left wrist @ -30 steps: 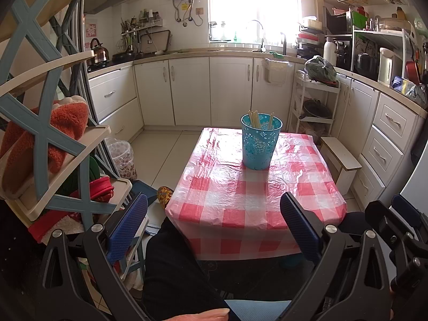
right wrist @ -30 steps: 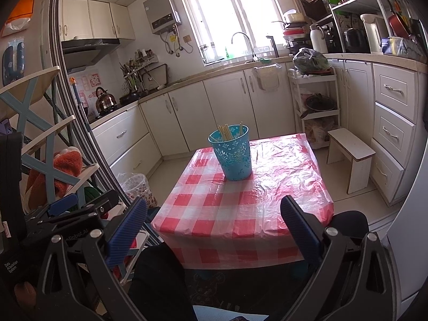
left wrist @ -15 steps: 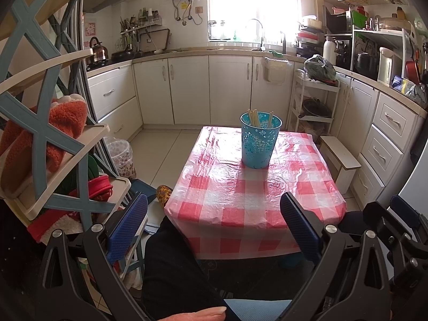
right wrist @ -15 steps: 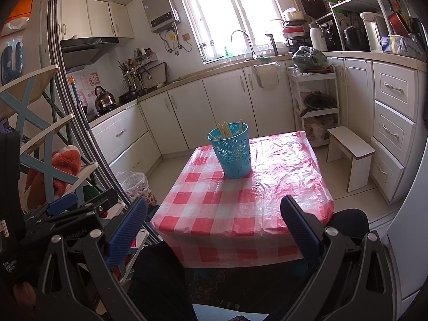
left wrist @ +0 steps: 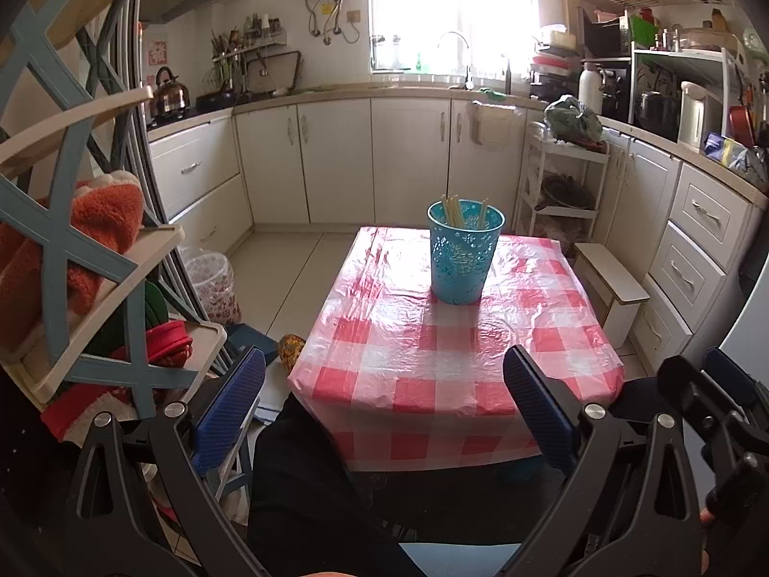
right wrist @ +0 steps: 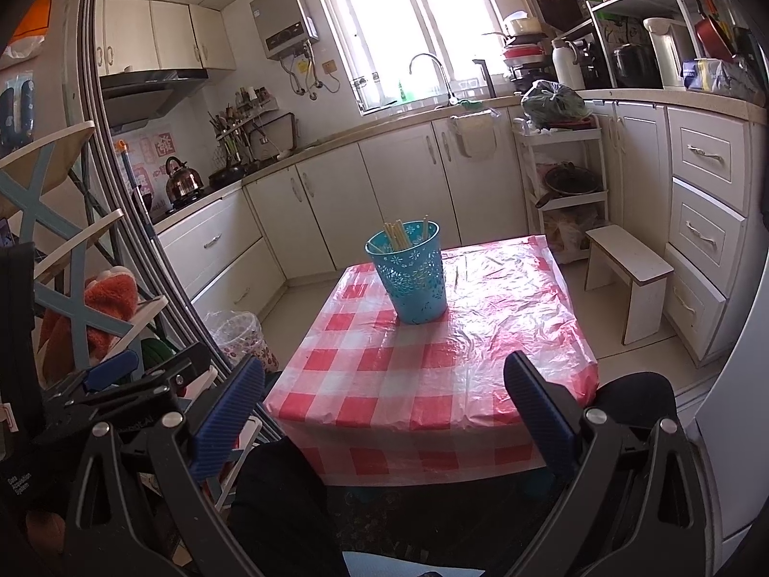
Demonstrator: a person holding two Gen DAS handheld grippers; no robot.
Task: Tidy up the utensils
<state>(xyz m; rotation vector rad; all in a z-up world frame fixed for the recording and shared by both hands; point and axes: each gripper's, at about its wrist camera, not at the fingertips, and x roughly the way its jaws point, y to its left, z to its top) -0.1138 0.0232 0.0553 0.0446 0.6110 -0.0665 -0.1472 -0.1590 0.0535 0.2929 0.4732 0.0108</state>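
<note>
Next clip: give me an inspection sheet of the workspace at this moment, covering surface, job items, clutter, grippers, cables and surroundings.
Surface: low table under a red-and-white checked plastic cloth, wrinkled.
Job's things: blue perforated holder upright toward the far side, chopsticks standing inside.
Clutter: nothing seen on the cloth besides the holder.
Grippers: left gripper and right gripper both open, empty, short of the table's near edge.
Cables: nothing seen at the table.
Surroundings: shelf rack at left, small wooden stool at right, cabinets behind.

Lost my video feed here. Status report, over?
Left gripper and right gripper open, empty, short of table. Chopsticks upright in teal holder on checkered tablecloth. Nothing in the way.
</note>
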